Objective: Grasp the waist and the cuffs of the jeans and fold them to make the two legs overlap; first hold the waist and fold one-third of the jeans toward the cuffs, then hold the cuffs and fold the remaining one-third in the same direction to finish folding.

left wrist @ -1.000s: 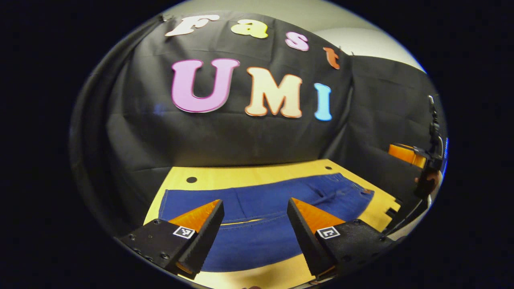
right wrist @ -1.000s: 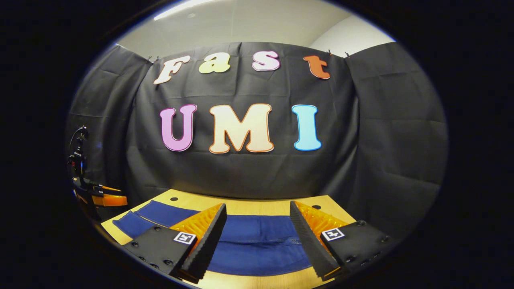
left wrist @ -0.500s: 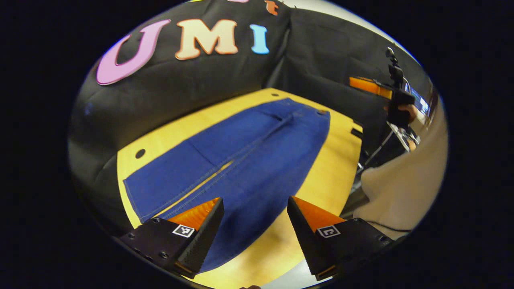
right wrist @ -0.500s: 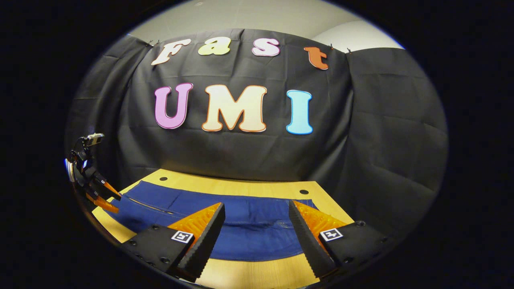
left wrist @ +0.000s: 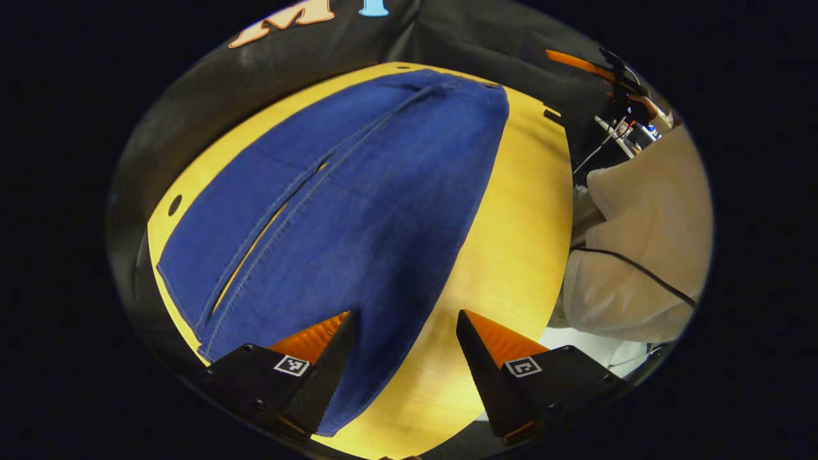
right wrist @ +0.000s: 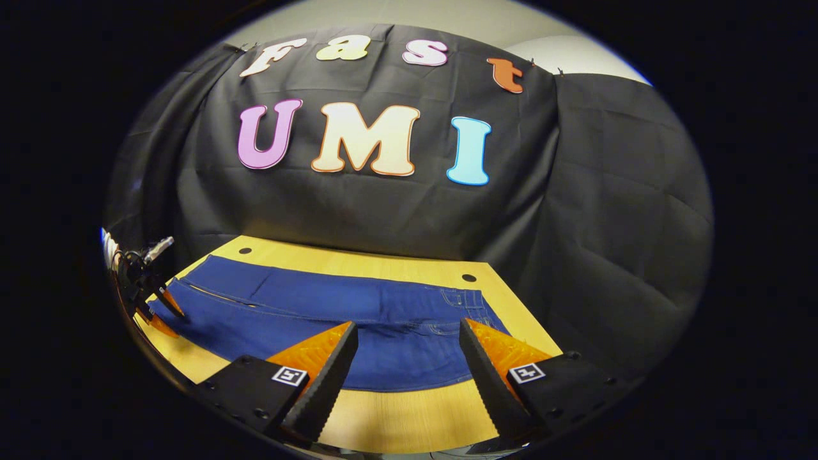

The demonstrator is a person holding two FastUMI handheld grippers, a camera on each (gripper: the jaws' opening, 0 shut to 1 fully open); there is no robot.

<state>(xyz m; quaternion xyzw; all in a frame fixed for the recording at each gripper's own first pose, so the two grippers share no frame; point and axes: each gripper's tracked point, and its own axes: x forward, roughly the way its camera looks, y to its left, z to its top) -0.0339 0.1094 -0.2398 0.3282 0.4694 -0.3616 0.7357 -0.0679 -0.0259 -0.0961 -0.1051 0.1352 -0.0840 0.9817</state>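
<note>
Jeans (left wrist: 358, 211) lie flat and unfolded on the yellow wooden surface (left wrist: 517, 243), 2 legs side by side with a thin slit of surface showing between them.

Left gripper view: your left claw (left wrist: 406, 358) hangs above the cuff end, fingers spread apart, nothing between them. The near leg's outer edge runs between the fingers; the left finger sits over denim, the right finger over bare surface. Cuffs (left wrist: 192, 313) lie at lower left, waist (left wrist: 473, 96) at the far end near the black cloth wall (left wrist: 486, 38). A round hole (left wrist: 174, 205) in the surface sits just beside the far leg. At right, a cream sleeve (left wrist: 639, 243) with a thin black cable across it; beyond it your right claw (left wrist: 578, 62), small, its state not readable there.

Right gripper view: your right claw (right wrist: 406, 377) hovers over the near edge of the surface (right wrist: 409, 415) at the waist end, fingers apart, holding nothing. The jeans (right wrist: 332, 319) stretch leftward; pocket stitching (right wrist: 463, 300) shows near the right finger. Your left claw (right wrist: 160, 306) shows far left over the cuffs. 2 holes (right wrist: 469, 278) lie along the far edge.
</note>
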